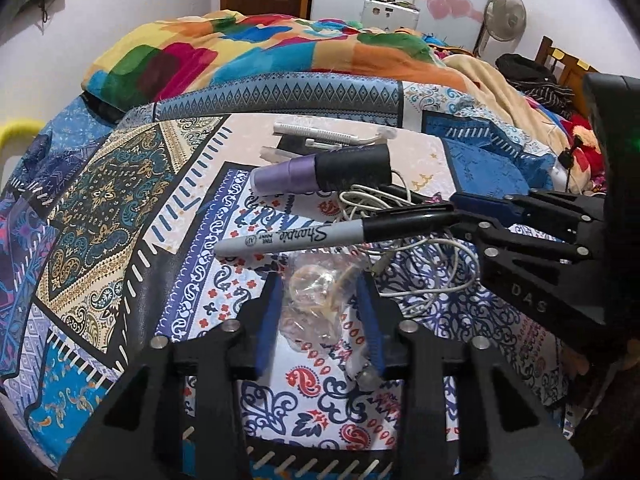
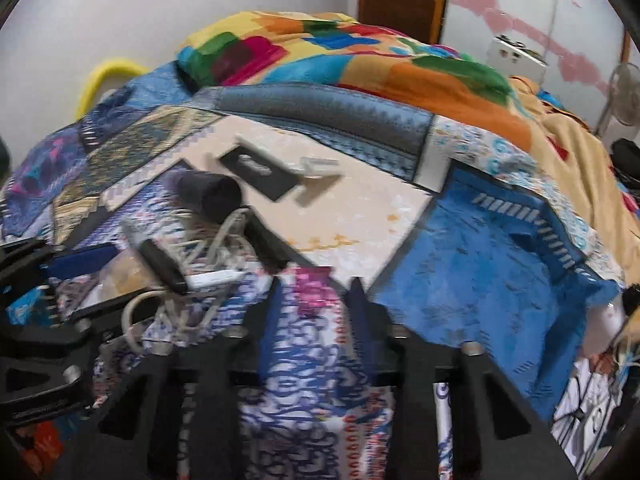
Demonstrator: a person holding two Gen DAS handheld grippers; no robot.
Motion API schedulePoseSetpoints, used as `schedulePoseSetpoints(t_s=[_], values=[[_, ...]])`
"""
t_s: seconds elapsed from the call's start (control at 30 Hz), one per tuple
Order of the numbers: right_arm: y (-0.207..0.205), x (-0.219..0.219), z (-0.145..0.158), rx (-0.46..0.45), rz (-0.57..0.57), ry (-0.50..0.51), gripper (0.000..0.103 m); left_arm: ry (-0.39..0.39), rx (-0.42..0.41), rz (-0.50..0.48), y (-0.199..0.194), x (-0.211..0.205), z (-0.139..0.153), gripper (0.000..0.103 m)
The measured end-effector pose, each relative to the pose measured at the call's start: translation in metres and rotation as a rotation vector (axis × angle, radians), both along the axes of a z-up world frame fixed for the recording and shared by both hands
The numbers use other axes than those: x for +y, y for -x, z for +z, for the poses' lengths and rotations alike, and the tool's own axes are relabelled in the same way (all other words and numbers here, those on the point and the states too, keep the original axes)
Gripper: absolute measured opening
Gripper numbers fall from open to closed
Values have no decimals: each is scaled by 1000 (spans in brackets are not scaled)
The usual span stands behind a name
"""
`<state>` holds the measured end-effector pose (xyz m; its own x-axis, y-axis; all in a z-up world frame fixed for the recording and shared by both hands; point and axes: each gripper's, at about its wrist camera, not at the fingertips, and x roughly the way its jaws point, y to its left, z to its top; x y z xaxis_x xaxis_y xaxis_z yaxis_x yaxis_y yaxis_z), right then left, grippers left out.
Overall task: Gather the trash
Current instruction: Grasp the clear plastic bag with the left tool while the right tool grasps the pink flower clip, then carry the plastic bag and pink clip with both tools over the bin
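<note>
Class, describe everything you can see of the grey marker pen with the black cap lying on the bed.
The grey marker pen with a black cap has a slim, plastic-looking barrel printed "Sharpie", which reads upside down here. The clipped cap is on. The pen lies roughly level on the patterned bedsheet, cap end by the tangled white cable, with the crumpled clear plastic wrapper just in front. The right claw is close by but holds nothing.

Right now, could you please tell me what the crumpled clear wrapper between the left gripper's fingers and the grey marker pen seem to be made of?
Crumpled clear wrapper: apparently thin glossy plastic film, see-through with creases. Grey marker pen: smooth plastic barrel, printed lettering, shiny black cap.
</note>
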<state>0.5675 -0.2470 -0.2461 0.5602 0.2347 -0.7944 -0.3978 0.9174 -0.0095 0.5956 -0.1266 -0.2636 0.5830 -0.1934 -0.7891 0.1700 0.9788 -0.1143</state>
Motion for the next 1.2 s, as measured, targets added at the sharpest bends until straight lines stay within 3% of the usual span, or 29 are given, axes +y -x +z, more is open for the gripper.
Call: schedulePoseSetpoints(t_s=[0.2,0.43,0.87,1.2], values=[[-3,-7,3,49,-36,-43,19,-3,5,1,6,5,8,29],[10,-16,25,34,-83,-55,19,15,-17,16,24,12,35,29],[57,-24,124,-97,-129,-105,19,26,-118,41,79,15,125,29],[118,-13,202,-194,-84,-165,19,39,-189,106,142,41,191,29]])
